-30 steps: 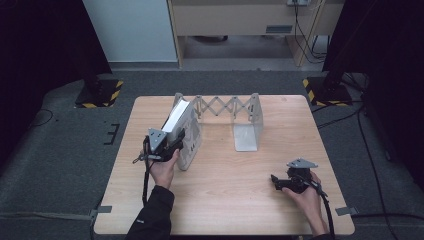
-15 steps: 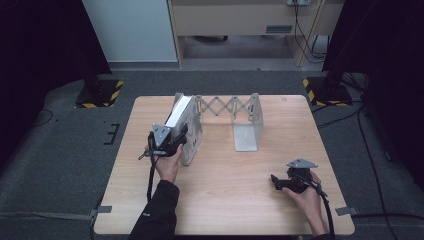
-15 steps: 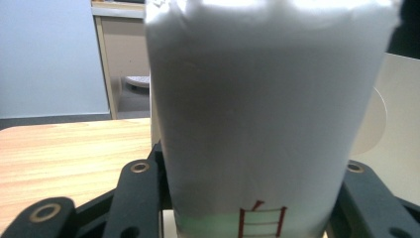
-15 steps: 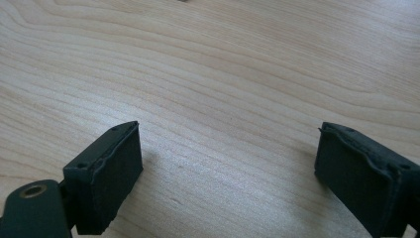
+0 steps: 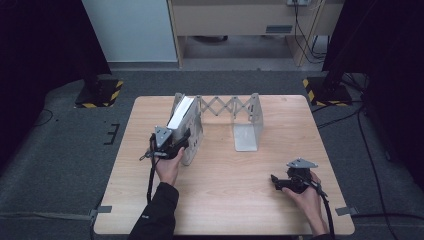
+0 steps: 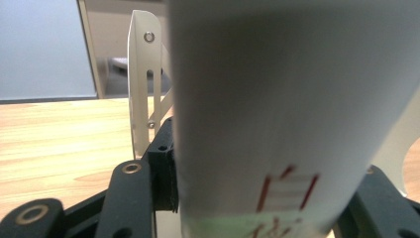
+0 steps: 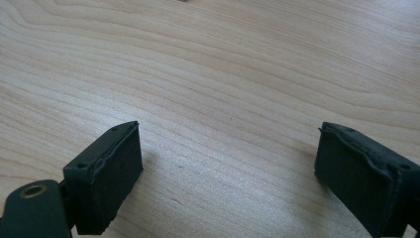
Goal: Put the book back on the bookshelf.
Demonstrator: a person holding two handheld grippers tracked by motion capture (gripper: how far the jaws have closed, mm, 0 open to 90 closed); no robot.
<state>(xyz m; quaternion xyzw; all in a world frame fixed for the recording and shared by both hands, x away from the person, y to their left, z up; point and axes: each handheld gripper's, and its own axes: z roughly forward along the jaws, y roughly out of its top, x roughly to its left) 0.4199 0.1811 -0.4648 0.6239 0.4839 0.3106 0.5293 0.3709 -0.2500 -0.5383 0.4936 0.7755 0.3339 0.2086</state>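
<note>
Left pads: the near black pad (image 6: 166, 178) presses flat against the book's (image 6: 292, 114) side; the far jaw sits against its other side at the lower right of the left gripper view; the two pinch the book between them.
Left gripper: the left gripper (image 5: 172, 142) holds the book (image 5: 181, 113) by its near lower end, at the front of the rack (image 5: 227, 107).
Book, place: it stands on edge, leaning a little, between the rack's left end plates; in the left gripper view one white plate (image 6: 143, 79) rises just beside it.
Book, handling: by my judgement stiff as a block but light to middling in weight; the pale cover looks smooth, so it may slip under a weak pinch; not fragile, though corners can dent on metal.
Where to hold: across the thickness near the lower end, as now, pads flat on both covers; a grip nearer the middle would tip less.
Rack: thin metal with a scissor lattice; likely light enough to shift if the book drags on a plate.
Right pads: the right gripper (image 7: 228, 178) has its jaws wide apart with nothing between them; bare table (image 7: 223, 64) shows beyond.
Right gripper, place: it rests low in the right hand near the table's front right, well apart from the rack (image 5: 294, 179).
</note>
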